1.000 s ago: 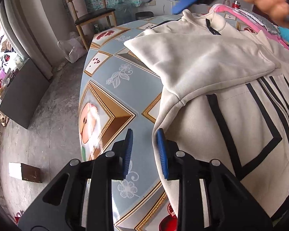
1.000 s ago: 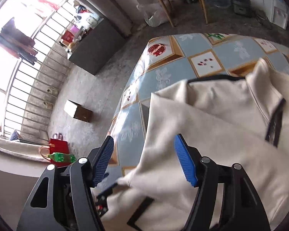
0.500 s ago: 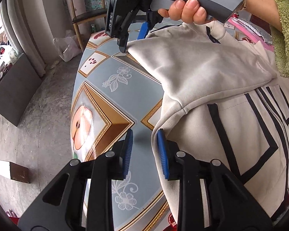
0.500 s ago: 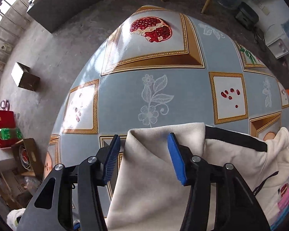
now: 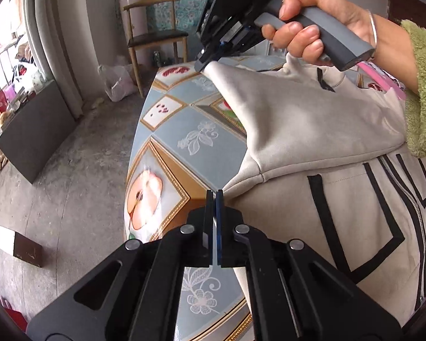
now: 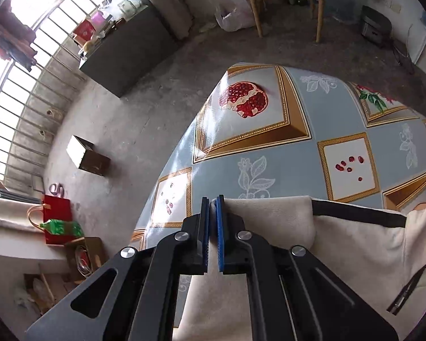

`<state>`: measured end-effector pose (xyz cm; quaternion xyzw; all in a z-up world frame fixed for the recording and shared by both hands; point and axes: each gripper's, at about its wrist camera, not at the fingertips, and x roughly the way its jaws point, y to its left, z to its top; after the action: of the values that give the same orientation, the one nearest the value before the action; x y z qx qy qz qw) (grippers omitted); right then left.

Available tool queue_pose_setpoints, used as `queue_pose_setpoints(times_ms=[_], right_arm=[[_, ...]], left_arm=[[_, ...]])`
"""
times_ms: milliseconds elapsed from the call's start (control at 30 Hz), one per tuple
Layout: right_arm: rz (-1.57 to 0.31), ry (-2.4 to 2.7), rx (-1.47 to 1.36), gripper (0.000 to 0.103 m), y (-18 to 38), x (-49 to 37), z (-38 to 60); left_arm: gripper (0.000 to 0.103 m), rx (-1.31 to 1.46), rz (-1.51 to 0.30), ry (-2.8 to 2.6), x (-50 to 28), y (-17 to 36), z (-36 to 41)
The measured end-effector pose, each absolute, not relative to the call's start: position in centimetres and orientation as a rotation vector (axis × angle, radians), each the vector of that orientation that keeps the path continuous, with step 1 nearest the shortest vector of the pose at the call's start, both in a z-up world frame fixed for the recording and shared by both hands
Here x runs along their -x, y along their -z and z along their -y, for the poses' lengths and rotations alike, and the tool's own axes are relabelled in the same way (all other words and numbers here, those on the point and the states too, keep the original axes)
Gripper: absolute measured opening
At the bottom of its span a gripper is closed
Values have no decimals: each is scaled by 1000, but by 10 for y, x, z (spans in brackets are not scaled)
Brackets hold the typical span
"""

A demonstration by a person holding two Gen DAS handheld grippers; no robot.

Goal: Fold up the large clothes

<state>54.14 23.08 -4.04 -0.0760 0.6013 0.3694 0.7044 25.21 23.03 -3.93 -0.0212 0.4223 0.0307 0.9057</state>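
Bare concrete room, barred window (image 6: 28, 65) on one side, wooden chair (image 5: 153, 37) against the far wall. Table (image 5: 170, 142) wears a glossy blue-and-gold fruit-print cloth; it carries the whole job.

Jacket (image 5: 340, 199) lies front-up across the table's near side — cream, heavy knit, black geometric lines, zip down the middle, black-trimmed collar. One side is raised off the table, with a seam running across above the striped front.

Right gripper (image 6: 212, 201) is clamped on the raised fabric's top corner; in the left wrist view it sits high, held in the person's hand (image 5: 306, 28). Cloth hangs taut from it in a slope. My read: corner pinch up there gives control of the whole edge for carrying it across.

Left gripper (image 5: 214, 196) is closed low at the jacket's side edge, where the raised part meets the body. A pale sliver shows between the pads, so it looks pinched on cloth, though thinly. Probably the second hold point — two grips keep the fold line straight.
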Motion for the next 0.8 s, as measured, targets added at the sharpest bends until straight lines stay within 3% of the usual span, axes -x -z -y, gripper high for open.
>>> queue_pose_setpoints(times_ms=[267,333,400,500,667,800], right_arm=[[-1315,-808,183,5,72,-544,-237],[-1327,-799,205,11,65,-546,-234],[-1300,-787,241,32,44,-546,-222],[-1193,-764,280,52,-10,-540,-181],[-1075,-659,261,58,-91,-515,-55],[-1043,-553,184,58,-104,-477,56]], left_arm=[[2,43,-925,-78,-253,50,-233],[5,43,-936,-83,-252,48,-235],[6,31,-941,-116,-248,45,-239],[23,80,-958,-137,-236,40,-254],[51,143,-922,-160,-200,15,-275],[61,139,-909,-158,-187,-11,-276]])
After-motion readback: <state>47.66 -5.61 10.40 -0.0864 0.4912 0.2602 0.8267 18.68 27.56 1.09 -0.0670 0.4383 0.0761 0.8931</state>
